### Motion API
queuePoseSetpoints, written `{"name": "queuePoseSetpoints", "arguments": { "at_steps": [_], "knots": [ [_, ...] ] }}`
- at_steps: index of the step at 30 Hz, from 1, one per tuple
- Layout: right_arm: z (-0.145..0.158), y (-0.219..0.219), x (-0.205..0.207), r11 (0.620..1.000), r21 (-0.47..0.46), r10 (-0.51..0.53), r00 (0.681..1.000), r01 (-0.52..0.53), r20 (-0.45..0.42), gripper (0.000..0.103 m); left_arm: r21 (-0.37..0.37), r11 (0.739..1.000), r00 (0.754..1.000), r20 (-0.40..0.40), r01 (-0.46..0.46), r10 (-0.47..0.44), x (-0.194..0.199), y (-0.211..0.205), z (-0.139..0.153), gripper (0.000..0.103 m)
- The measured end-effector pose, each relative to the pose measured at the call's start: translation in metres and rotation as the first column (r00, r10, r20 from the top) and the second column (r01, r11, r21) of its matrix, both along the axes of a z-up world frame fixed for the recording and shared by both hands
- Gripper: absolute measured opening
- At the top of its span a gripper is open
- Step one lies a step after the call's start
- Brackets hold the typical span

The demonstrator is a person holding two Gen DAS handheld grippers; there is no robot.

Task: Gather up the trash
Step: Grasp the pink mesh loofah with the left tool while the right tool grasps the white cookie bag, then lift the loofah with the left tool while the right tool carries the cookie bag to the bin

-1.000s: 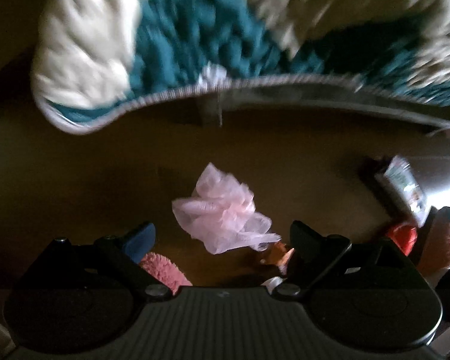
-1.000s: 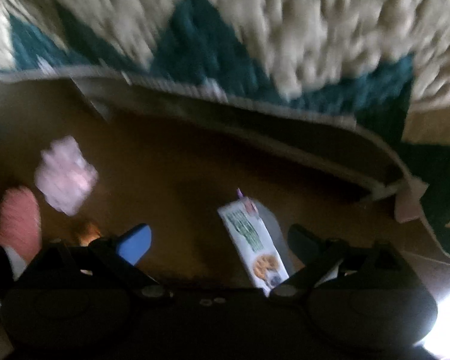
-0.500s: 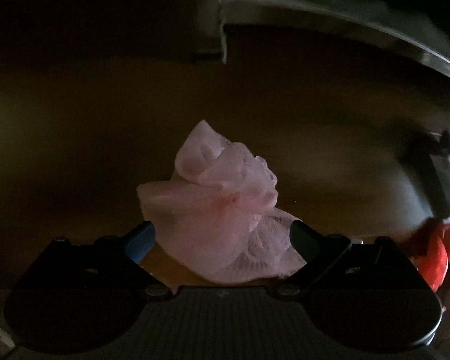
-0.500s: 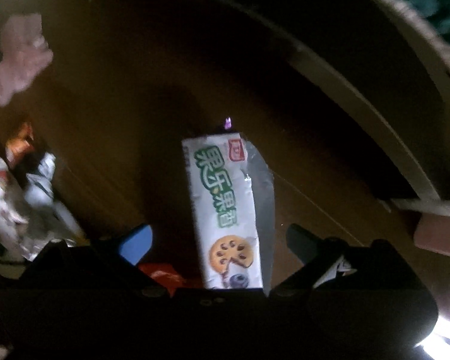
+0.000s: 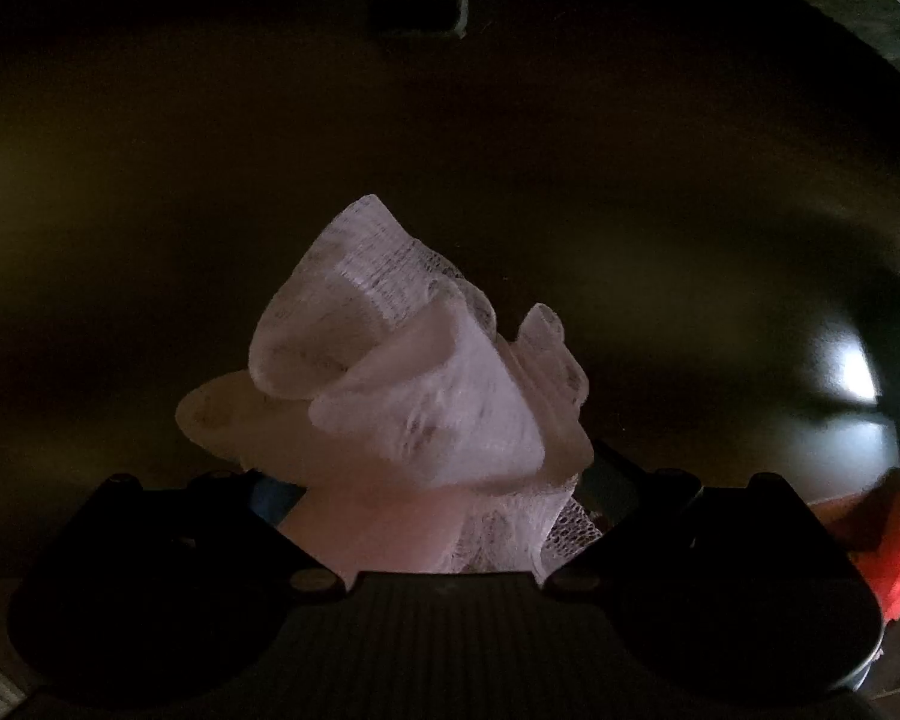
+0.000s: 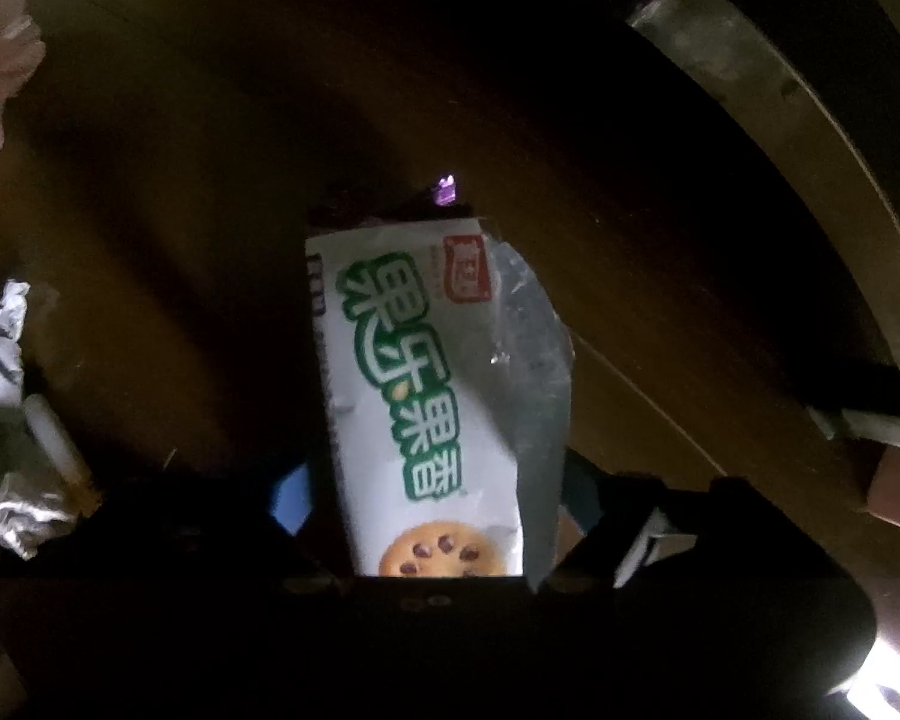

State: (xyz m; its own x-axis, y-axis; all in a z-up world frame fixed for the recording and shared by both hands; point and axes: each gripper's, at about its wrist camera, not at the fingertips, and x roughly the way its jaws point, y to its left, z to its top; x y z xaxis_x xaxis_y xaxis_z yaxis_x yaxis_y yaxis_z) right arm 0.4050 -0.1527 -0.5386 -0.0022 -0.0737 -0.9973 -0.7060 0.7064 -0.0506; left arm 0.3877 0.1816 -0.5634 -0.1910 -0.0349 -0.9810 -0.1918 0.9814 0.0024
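Left gripper (image 5: 435, 480): jaws spread to either side of the pink mesh wrap (image 5: 402, 396), which lies on the dark floor (image 5: 150, 210); I can't tell whether the pads press it yet.
Right gripper (image 6: 432, 495): jaws have just been closing, the biscuit wrapper (image 6: 426, 396) between them; contact not clear, wrapper lying flat on the floor.
Progress: early by my reckoning, with nothing lifted or binned.
Left over: crumpled foil (image 6: 0, 420) beside the right gripper, something red (image 5: 894, 552) at the left view's edge.
Room: open floor beyond both pieces.
Far edge: a pale frame rail (image 6: 810, 120) curves overhead and limits the lift.
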Motion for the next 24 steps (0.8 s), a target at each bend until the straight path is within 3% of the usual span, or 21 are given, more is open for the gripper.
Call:
{"name": "queuePoseSetpoints", "arguments": {
  "at_steps": [3, 6, 7, 8, 13, 18, 24],
  "knots": [
    [-0.004, 0.006, -0.002, 0.998, -0.057, 0.032, 0.999, -0.031, 0.019, 0.064, 0.006, 0.999, 0.999, -0.020, -0.032, 0.032, 0.002, 0.003, -0.002, 0.096],
    [-0.002, 0.010, -0.003, 0.998, -0.065, 0.025, 1.000, -0.024, 0.015, 0.051, 0.008, 0.999, 0.999, -0.020, -0.042, 0.042, 0.002, 0.005, 0.000, 0.072],
    [-0.002, 0.011, -0.004, 0.997, -0.071, 0.020, 1.000, -0.019, 0.016, 0.048, 0.013, 0.999, 0.999, -0.026, -0.043, 0.043, 0.003, 0.005, 0.000, 0.057],
    [-0.001, 0.013, -0.005, 0.997, -0.079, 0.017, 1.000, -0.015, 0.020, 0.047, 0.019, 0.999, 0.998, -0.032, -0.048, 0.048, 0.002, 0.005, 0.000, 0.050],
    [0.010, 0.021, -0.006, 0.995, -0.095, -0.014, 0.999, 0.018, 0.044, 0.041, 0.033, 0.999, 0.999, -0.017, -0.034, 0.035, 0.002, 0.002, 0.009, 0.036],
    [0.046, 0.031, -0.012, 0.998, -0.058, -0.028, 0.997, 0.032, 0.073, 0.040, 0.060, 0.998, 1.000, 0.025, -0.007, 0.005, -0.001, 0.003, 0.034, 0.033],
    [0.118, 0.033, -0.026, 0.997, 0.034, -0.067, 0.993, 0.064, 0.098, 0.040, 0.060, 0.998, 0.994, 0.106, 0.011, -0.017, -0.007, 0.004, 0.088, 0.033]
  ]
}}
